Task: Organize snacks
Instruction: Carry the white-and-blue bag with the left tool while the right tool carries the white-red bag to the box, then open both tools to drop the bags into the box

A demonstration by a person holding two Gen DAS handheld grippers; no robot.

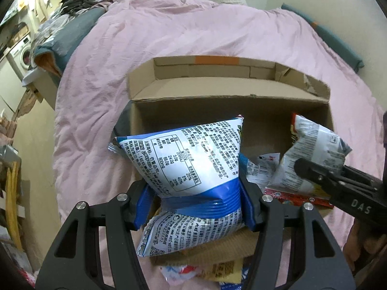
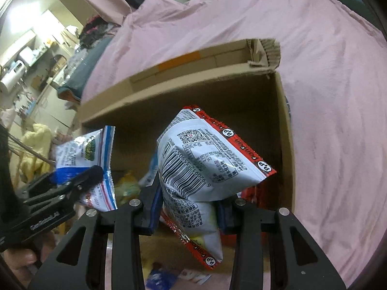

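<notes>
A bed (image 1: 169,48) under a rumpled pink cover carries an open cardboard box (image 1: 229,101), flaps up. Over the box's mouth, the left gripper (image 1: 193,205) has its fingers clamped on a blue-and-white snack bag (image 1: 188,159). Just beside it, the right gripper (image 2: 191,215) pinches a smaller red-edged snack bag (image 2: 208,159). More packets lie inside the box.

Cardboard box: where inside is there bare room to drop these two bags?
Inside the cardboard box, the far part along the back wall below the raised flap is bare. The near floor is crowded with snack packets, under the blue-and-white bag and the red-edged bag.
</notes>
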